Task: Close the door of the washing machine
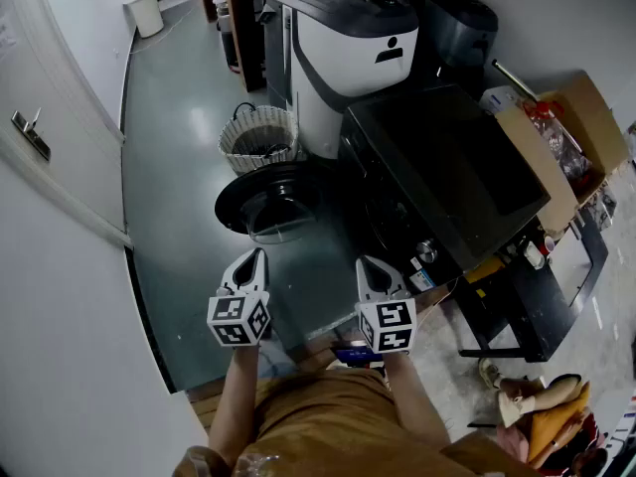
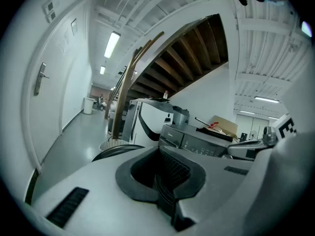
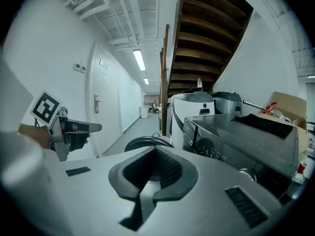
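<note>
- Head view: the door (image 1: 266, 199) of the washing machine (image 1: 437, 167) stands wide open, low over the grey floor (image 1: 169, 117). It is ahead of the left gripper (image 1: 256, 258) and the right gripper (image 1: 368, 264), and neither touches it. A wicker basket (image 1: 260, 135) sits just behind the door.
- Left gripper view: the jaws are pressed together and empty. The blunt tip suits a push on the door's outer face, swinging it toward the drum opening, probably until the latch catches.
- Right gripper view: both jaws meet, with nothing between them. A staircase (image 3: 206, 33) rises over the corridor beyond.
</note>
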The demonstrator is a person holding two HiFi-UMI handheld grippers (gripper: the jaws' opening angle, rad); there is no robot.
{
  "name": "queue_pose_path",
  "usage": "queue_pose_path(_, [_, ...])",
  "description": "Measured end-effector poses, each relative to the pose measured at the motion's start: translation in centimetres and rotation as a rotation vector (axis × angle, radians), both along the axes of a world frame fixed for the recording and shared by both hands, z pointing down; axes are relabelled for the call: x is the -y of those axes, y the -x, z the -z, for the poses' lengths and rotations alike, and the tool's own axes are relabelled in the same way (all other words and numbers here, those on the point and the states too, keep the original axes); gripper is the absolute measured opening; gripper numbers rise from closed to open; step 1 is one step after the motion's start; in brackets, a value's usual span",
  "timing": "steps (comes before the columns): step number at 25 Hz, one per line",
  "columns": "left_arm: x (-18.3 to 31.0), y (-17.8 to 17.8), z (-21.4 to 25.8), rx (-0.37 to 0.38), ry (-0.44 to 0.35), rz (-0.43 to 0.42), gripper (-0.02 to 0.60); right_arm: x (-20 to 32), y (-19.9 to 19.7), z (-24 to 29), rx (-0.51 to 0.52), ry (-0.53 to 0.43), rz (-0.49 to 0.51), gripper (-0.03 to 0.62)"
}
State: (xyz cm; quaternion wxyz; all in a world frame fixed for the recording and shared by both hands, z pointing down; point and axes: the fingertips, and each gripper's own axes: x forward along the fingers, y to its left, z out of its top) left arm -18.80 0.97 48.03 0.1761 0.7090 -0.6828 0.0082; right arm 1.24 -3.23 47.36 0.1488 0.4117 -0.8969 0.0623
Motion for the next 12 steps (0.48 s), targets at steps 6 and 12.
queue_pose_path(6, [-0.26, 0.48, -0.01, -0.002, 0.003, 0.007, 0.026, -0.13, 0.45, -0.05, 0.0, 0.004, 0.006, 0.012])
queue_pose_path(12, [-0.51, 0.72, -0.22, -0.002, 0.006, 0.01, 0.026, -0.29, 0.74, -0.23, -0.001, 0.007, 0.011, 0.012])
